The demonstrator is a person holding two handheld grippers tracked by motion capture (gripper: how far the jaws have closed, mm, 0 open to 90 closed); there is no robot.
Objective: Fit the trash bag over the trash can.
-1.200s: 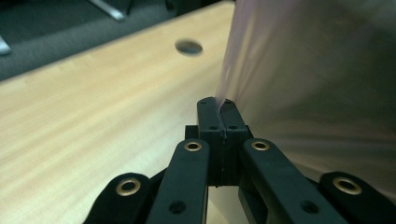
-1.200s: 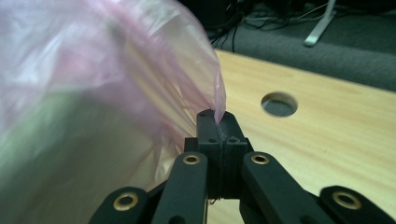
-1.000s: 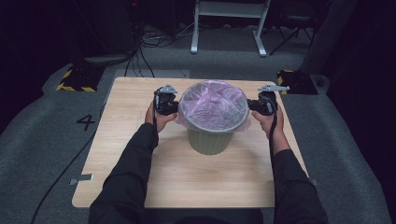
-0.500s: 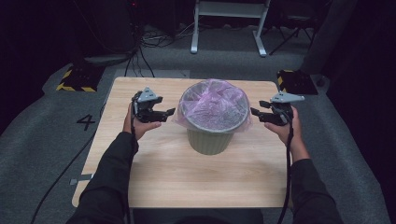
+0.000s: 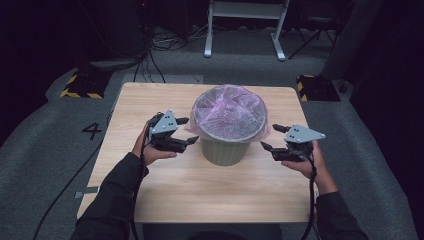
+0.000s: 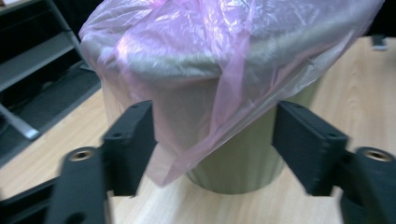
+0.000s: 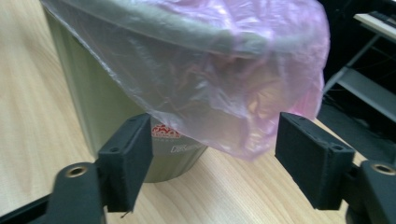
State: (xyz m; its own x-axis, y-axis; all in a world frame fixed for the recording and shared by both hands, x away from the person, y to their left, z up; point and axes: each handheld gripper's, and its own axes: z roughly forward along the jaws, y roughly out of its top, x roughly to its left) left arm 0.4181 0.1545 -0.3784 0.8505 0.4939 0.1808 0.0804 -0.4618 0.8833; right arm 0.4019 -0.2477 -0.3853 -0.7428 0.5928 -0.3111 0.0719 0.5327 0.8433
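A green bin (image 5: 223, 145) stands mid-desk (image 5: 200, 200), lined with a pink bag (image 5: 227, 112) whose rim is folded over the edge and hangs loose down the sides. The left gripper (image 5: 186, 134) sits at the bin's 9 o'clock, the right gripper (image 5: 273, 137) at 3 o'clock, both just off the bag.

The left jaws, after springing open, have just been closing a little and stand well apart with nothing pinched; a hanging flap of bag (image 6: 196, 140) lies between them in the left gripper view. The right jaws have just been opening and are wide, also holding nothing, with the bag's loose skirt (image 7: 243, 126) ahead of them.

The step looks like smoothing or re-gripping the liner's overhang (thin film, so it tears easily): take only plastic, low on the skirt, and pull both sides evenly so the bin stays upright.

Inside the bin I see only the bag itself, sagging and crinkled.
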